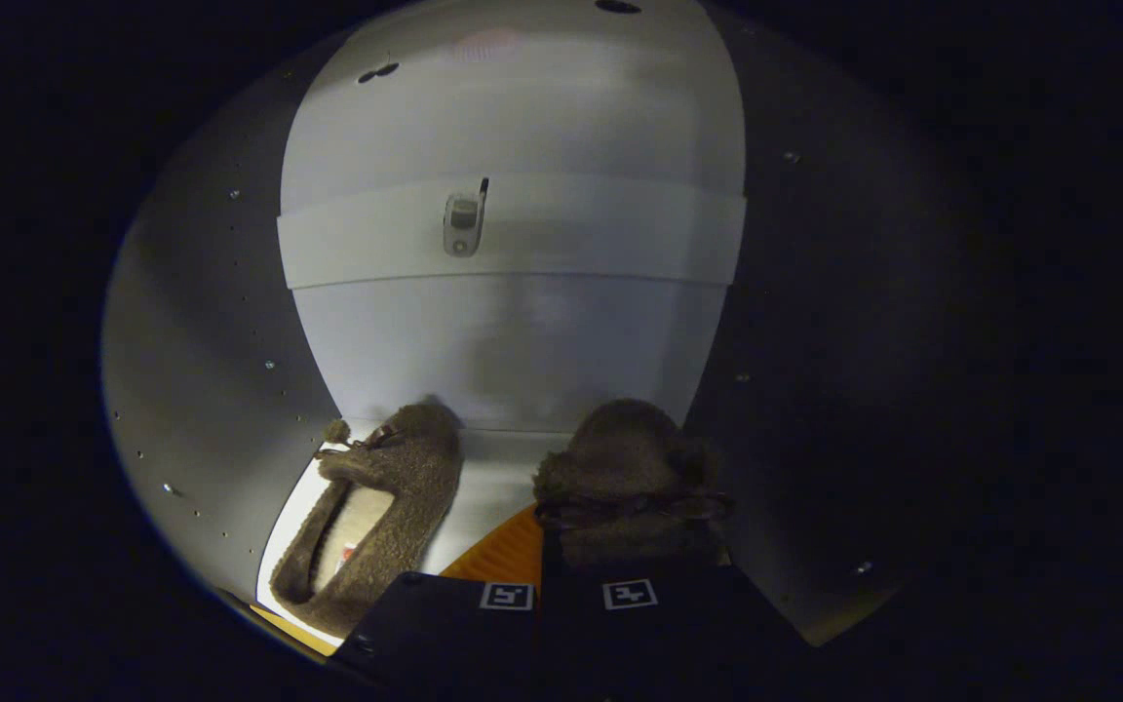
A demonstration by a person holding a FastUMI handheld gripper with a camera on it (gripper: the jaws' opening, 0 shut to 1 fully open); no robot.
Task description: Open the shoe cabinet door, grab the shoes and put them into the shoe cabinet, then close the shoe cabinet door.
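Gripper view, inside the shoe cabinet (513,341). Pale interior, dim on both side walls, lit from the near left.

Gripper (566,597): the two fingers sit close side by side at the near end, only a thin gap between them, each with a square marker on top. Narrow setting. The right shoe (630,468) lies just ahead of the fingers and over the right finger; its near end is hidden by them, so I cannot tell whether the fingers actually press on it.

Right shoe: brown, fuzzy, slipper type, rounded toe towards the far back panel (513,351) of the cabinet, long axis running near to far. A thin dark lace or bow crosses its top just ahead of the fingers. Toe close to the back panel.

Left shoe (381,517): same brown fuzzy kind, resting on the cabinet floor (493,487), left of the fingers. Opening faces up, pale insole visible. Long axis near-left to far-right, toe at the far end near the back panel, heel at the near left. A small bow sits on its far-left edge.

The two shoes lie apart, bare floor between them. An orange surface (508,556) shows just ahead of the left finger.

A small metal fitting (464,222) is fixed on a horizontal band of the back panel, above the shoes.
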